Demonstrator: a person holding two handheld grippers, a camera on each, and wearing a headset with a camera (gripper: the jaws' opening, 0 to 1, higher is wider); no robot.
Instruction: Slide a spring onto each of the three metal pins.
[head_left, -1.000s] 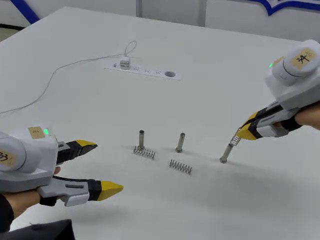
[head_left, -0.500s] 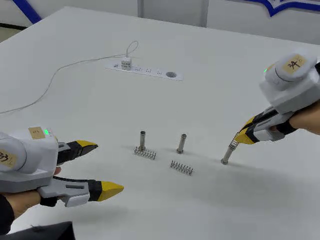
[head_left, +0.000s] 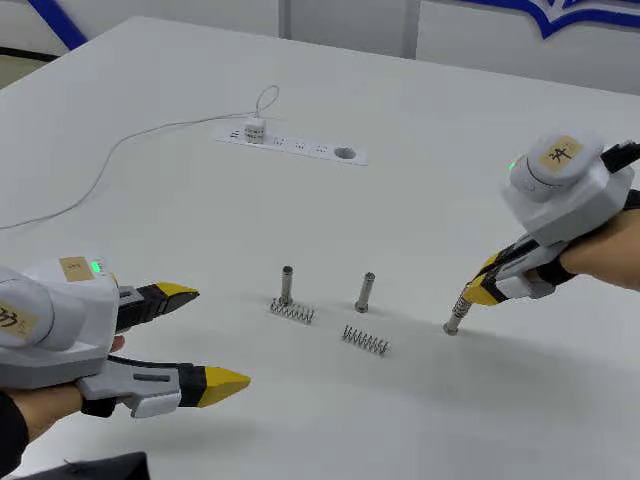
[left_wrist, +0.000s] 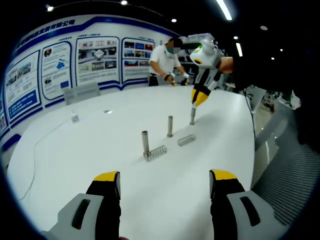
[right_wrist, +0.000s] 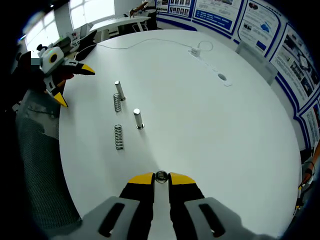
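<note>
Spring (head_left: 463, 301), clamped in the right hand-held gripper (head_left: 474, 295), sits partway down the pin (head_left: 452, 323) right of the middle pin (head_left: 365, 291). A sideways shove could topple it. The left hand-held gripper (head_left: 215, 336) gapes.

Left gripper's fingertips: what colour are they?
Yellow, on the left gripper; clearest in the left gripper view.
</note>
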